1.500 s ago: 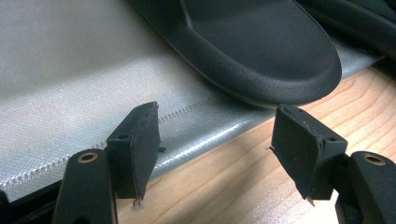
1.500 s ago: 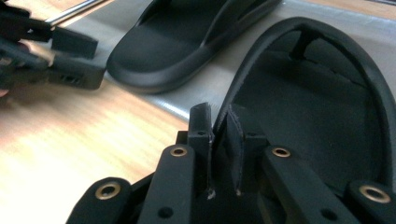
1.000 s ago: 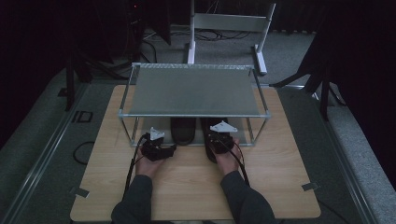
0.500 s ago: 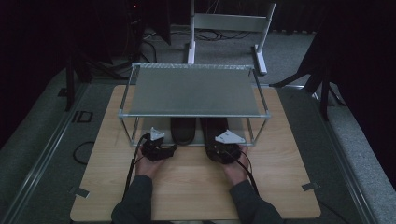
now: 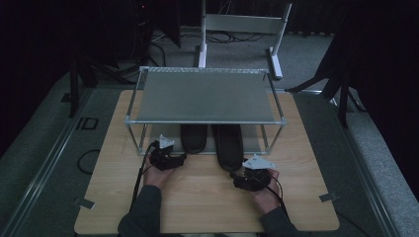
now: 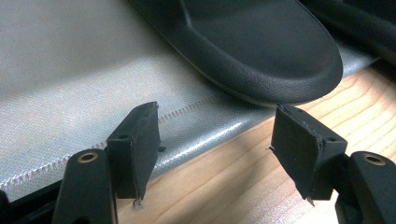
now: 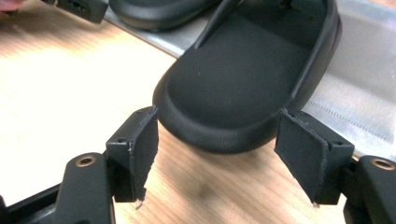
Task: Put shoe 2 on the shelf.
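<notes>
My right hand-held gripper (image 7: 215, 156) is spread, empty, its jaws flanking the heel of the right slipper (image 7: 247, 74), which sticks out at 12 o'clock from the grey mat (image 7: 355, 88) onto the counter (image 7: 60, 88). My left hand-held gripper (image 6: 215, 142), likewise spread, faces the left slipper (image 6: 261, 46) at 1 o'clock. Closing on that rounded heel edge, I could squeeze it out forward.

Dim high view; brighter gripper close-ups

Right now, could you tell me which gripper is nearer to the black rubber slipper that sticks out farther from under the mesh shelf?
Right. The right gripper sits just before that black rubber slipper's heel; the left gripper is beside the other slipper.
</notes>
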A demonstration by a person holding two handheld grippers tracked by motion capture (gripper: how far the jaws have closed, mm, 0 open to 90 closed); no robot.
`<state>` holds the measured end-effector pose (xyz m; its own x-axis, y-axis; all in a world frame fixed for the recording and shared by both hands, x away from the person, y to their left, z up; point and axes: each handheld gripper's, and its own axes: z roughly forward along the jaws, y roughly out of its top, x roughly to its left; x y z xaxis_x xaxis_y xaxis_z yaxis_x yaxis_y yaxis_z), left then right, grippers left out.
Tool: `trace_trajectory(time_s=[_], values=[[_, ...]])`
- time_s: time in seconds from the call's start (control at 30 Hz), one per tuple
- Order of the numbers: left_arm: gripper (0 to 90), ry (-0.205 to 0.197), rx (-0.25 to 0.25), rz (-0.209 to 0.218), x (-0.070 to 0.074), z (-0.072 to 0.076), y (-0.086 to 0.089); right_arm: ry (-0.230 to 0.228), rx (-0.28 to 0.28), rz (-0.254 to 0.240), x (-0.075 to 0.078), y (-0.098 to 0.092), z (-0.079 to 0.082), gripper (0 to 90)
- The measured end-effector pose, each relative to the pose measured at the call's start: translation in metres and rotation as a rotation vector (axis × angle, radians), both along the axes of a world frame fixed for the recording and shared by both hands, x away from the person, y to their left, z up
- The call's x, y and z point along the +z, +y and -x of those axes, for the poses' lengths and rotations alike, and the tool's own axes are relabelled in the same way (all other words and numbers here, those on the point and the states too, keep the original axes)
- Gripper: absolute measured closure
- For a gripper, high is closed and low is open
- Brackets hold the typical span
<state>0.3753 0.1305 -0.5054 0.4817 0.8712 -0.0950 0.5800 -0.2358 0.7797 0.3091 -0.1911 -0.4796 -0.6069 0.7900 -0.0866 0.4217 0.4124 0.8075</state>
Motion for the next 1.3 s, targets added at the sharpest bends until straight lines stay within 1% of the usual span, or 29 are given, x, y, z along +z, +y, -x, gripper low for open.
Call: trace_trajectory(time_s=[0.03,0.1,0.23,0.57,0.73,1.3], values=[[33.2,0.000,0.000,0.000,0.000,0.000,0.000,0.006,-0.003,0.016,-0.002,0.001,-0.001,31.0],[33.2,0.000,-0.001,-0.001,0.000,0.000,0.000,0.013,-0.004,0.023,-0.005,0.001,-0.003,33.0],[33.2,0.000,0.001,-0.006,0.000,0.000,0.000,0.027,-0.001,0.012,-0.006,0.001,-0.006,34.5],[33.2,0.000,0.001,-0.009,0.000,0.000,-0.001,0.025,-0.008,0.011,-0.006,0.004,-0.013,35.9],[33.2,0.000,0.001,-0.010,0.000,0.000,-0.001,0.015,-0.016,0.013,-0.007,0.006,-0.018,36.7],[33.2,-0.002,0.001,-0.013,0.000,0.000,-0.002,-0.001,-0.044,0.015,-0.011,0.020,-0.042,37.0]])
